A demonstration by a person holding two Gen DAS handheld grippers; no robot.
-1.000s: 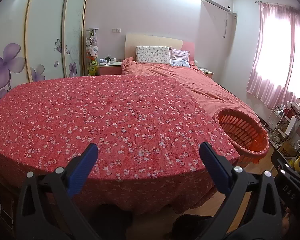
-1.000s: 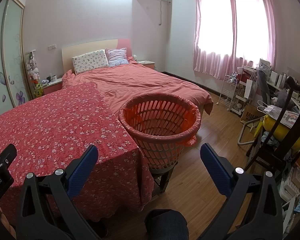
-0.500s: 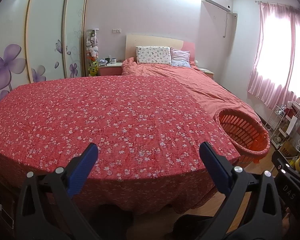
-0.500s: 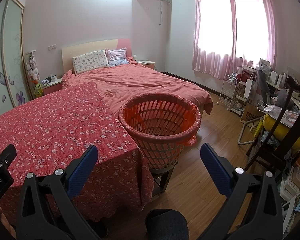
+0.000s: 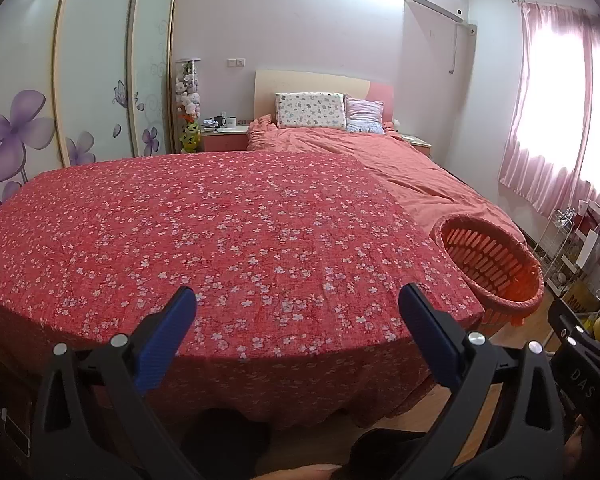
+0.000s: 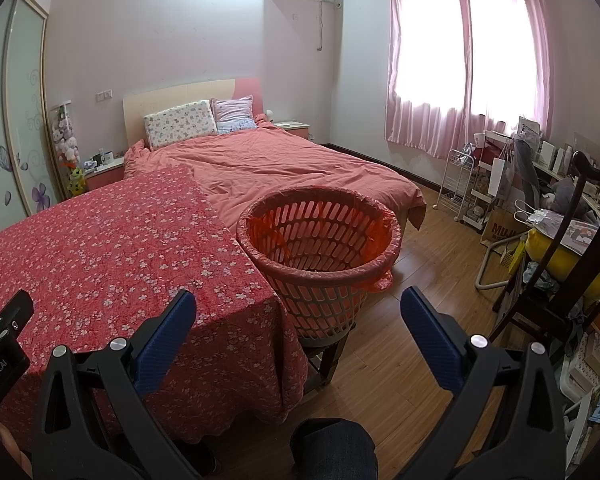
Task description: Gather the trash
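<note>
Left gripper: I hold it over the near edge of the flowered cloth, blue pads spread wide, nothing between them.
Right gripper: also gaping wide and empty, aimed at the basket from just above the cloth's corner.
Basket: orange, slatted, lined with a thin red bag folded over the rim; it stands on a low stand beside the right-hand corner of the cloth-covered surface, with the bed behind it. What I can see of its inside looks empty.
Trash: I see none on the flowered cloth or on the wooden floor near the basket. The only clutter is on the chair and shelves at the far right, and I cannot tell whether any of it is rubbish.
Stage, as I judge it: either nothing is laid out yet or collecting is finished; these views alone do not settle it.
Risk, wrong pick: reaching into the right-hand clutter, I could grab something meant to be kept.
Risk, basket: it sits raised on a narrow stand, so a bump from my right gripper could tip it.
Risk, liner: a pad catching the loose bag edge could drag it off the rim.
</note>
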